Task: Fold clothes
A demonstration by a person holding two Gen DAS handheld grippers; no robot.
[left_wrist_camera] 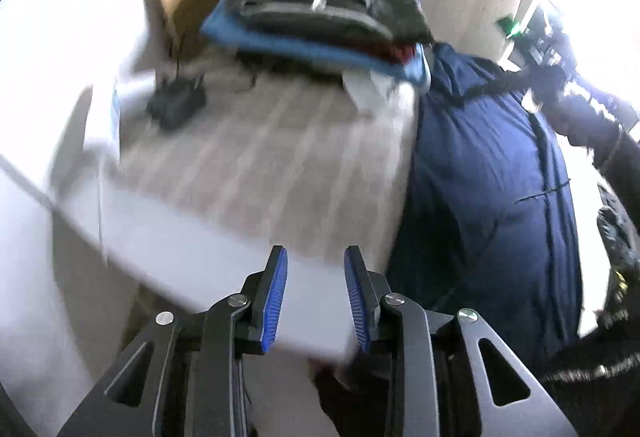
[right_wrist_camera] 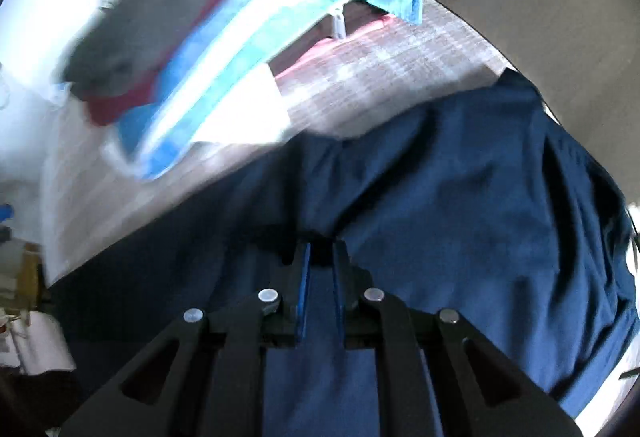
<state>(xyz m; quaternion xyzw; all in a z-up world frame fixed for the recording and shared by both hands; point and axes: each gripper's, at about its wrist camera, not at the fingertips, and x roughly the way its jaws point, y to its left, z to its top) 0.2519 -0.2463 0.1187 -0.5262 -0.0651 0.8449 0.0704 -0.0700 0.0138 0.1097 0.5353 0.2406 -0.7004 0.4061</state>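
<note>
A navy garment (left_wrist_camera: pixel 480 177) hangs off the right edge of a striped beige surface (left_wrist_camera: pixel 260 157). My left gripper (left_wrist_camera: pixel 316 257) hovers over that surface's near white edge, open, with nothing between its blue pads (left_wrist_camera: pixel 276 297). In the right wrist view, the navy garment (right_wrist_camera: pixel 440 197) fills the lower half of the frame. My right gripper (right_wrist_camera: pixel 320 249) is shut on a bunched fold of it, and creases spread out from the fingertips. The cloth hides what lies beneath it.
A pile of folded clothes (left_wrist_camera: pixel 328 9), dark grey over blue and red, sits at the far end of the surface and looms close in the right wrist view (right_wrist_camera: pixel 224 49). A small black object (left_wrist_camera: pixel 176 103) lies at the left. A dark-sleeved arm (left_wrist_camera: pixel 592 125) reaches in from the right.
</note>
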